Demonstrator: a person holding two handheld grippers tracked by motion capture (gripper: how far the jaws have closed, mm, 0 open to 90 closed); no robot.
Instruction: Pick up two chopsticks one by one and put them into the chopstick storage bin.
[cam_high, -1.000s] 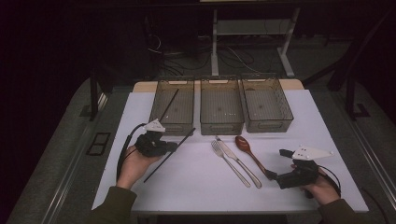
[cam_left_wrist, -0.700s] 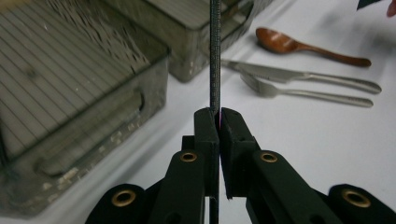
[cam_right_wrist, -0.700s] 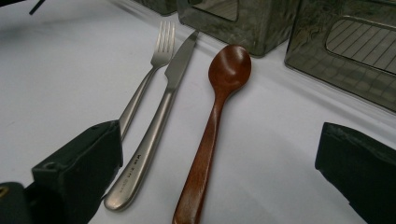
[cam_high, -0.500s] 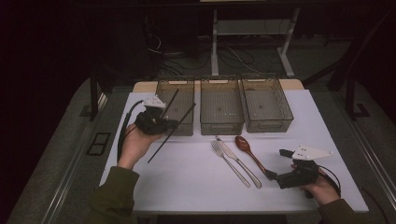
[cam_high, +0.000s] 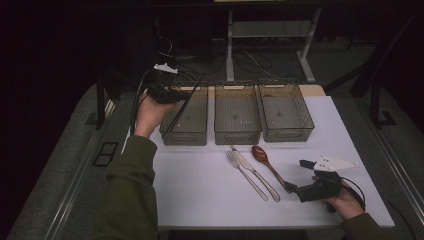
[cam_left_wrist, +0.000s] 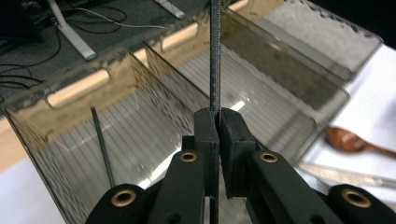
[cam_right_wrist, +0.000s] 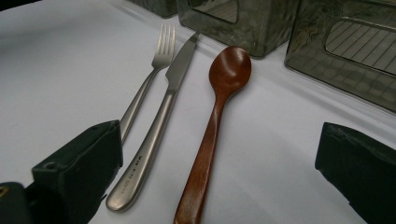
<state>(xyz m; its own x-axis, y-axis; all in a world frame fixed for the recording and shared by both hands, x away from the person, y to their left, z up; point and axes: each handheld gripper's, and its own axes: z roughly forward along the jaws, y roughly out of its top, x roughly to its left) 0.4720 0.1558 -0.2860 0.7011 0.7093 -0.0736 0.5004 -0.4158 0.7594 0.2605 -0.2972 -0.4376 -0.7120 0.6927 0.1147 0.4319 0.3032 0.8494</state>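
Left hand-held gripper is up over the far-left part of the desk, jaws clamped tight on a thin dark chopstick. In the high view the stick slants across the leftmost of three clear bins, which stand in a row along the far edge. In the left gripper view the chopstick runs straight up from between the closed pads, and a second thin dark stick leans inside the bin there.

Right hand-held gripper sits low near the front-right corner, jaws spread wide with nothing pinched. In the right gripper view the wooden spoon lies on the white desk between those open jaws, with the knife just beside it and the fork next along. All three lie near the middle of the desk, pointing toward the bins.
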